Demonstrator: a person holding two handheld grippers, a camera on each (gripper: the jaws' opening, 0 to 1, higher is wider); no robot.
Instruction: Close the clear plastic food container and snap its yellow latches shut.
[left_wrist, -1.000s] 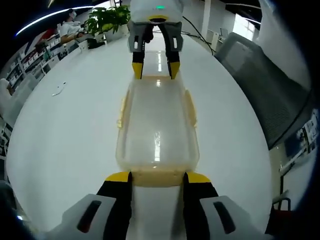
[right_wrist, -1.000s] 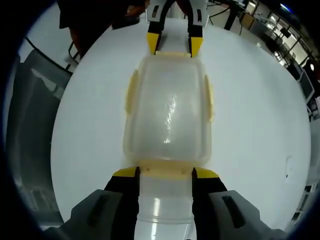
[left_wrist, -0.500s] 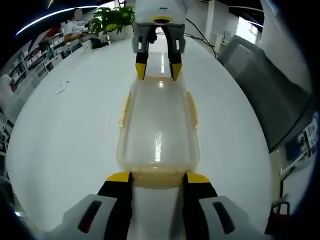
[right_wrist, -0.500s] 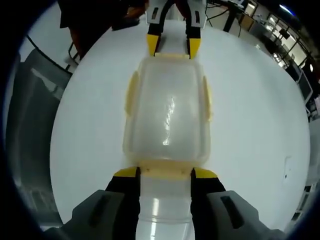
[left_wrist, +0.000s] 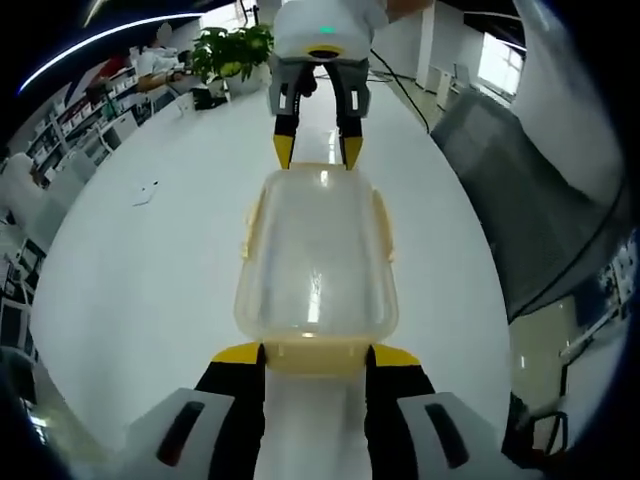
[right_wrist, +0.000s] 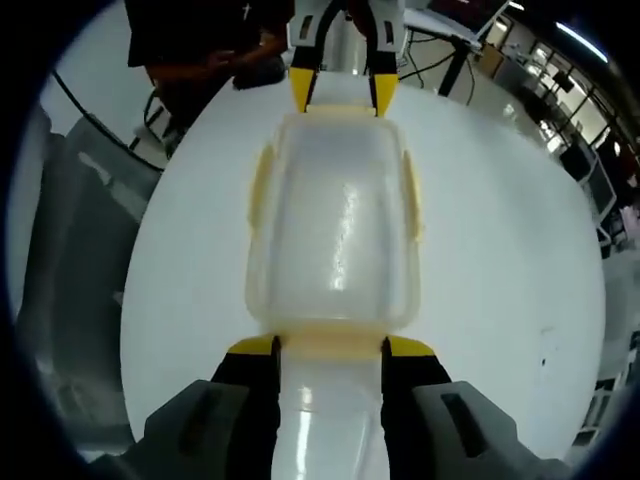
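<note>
Between the two grippers, the container (left_wrist: 315, 255) lies lengthwise on the table (left_wrist: 130, 280). Left gripper (left_wrist: 315, 355) and right gripper (right_wrist: 328, 347) each straddle an end latch, jaws apart.

A white table (left_wrist: 130, 290) spreads wide and glossy, ceiling light streaking along its middle. Out near its far left edge a small white scrap (left_wrist: 146, 192) lies flat on the surface, well apart from everything else. At the far end a leafy green potted plant (left_wrist: 232, 48) stands by the table's corner. Off the right edge, a grey mesh chair back (left_wrist: 520, 180) sits close against the table. Beyond the left edge, rows of office desks (left_wrist: 70, 110) run back into the room. In the right gripper view, a person in dark clothes (right_wrist: 190, 45) is by the table's far left edge, with black cables (right_wrist: 150, 120) trailing below.
</note>
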